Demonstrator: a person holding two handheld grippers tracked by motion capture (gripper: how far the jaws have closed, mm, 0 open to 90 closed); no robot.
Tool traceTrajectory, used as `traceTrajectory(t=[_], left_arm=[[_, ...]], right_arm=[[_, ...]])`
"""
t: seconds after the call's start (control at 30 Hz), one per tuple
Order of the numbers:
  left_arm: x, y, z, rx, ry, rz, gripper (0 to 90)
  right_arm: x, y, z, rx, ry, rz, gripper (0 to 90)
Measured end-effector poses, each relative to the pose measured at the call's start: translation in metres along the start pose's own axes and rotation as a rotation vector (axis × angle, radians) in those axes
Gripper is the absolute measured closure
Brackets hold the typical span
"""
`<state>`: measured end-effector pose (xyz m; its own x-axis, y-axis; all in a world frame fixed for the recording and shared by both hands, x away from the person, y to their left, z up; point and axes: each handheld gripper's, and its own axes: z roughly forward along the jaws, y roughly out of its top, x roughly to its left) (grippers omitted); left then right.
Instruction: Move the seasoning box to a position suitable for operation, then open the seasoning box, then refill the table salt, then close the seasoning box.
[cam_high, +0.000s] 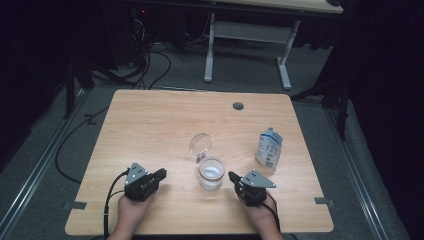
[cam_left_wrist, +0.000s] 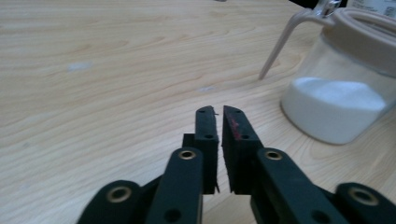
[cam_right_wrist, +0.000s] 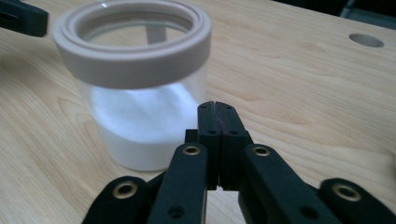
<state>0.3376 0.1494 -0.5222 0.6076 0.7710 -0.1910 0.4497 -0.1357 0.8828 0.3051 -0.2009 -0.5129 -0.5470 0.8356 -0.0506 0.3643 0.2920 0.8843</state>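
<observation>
A clear glass jar (cam_high: 211, 174) with a pale rim, partly filled with white powder, stands near the front middle of the wooden table (cam_high: 150, 125). Its hinged glass lid (cam_high: 200, 144) is swung open behind it. My left gripper (cam_high: 163, 174) rests on the table left of the jar, jaws shut with nothing between them; its own view has the jar (cam_left_wrist: 343, 88) at the right. My right gripper (cam_high: 231, 176) lies just right of the jar, jaws pressed together and empty, with the jar (cam_right_wrist: 135, 88) close ahead on the left of its view.
A white and blue pouch (cam_high: 269, 148) stands at the right of the table. A round cable hole (cam_high: 238, 106) sits near the far edge. Beyond the table are cables on the floor and a white desk frame (cam_high: 247, 45).
</observation>
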Motion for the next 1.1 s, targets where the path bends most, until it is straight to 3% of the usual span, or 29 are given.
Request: traceTrajectory(t=[0.37, 0.77, 1.1], left_arm=[[-0.028, 0.041, 0.027, -0.024, -0.045, 0.004, 89.9], [-0.042, 0.075, 0.04, -0.086, -0.071, 0.007, 90.0], [-0.051, 0.074, 0.039, -0.09, -0.093, 0.026, 90.0]], right_arm=[[0.009, 0.002, -0.001, -0.011, 0.025, -0.025, 90.0], [0.011, 0.001, -0.001, -0.016, 0.031, -0.033, 90.0], [0.012, 0.001, -0.001, -0.016, 0.026, -0.039, 90.0]])
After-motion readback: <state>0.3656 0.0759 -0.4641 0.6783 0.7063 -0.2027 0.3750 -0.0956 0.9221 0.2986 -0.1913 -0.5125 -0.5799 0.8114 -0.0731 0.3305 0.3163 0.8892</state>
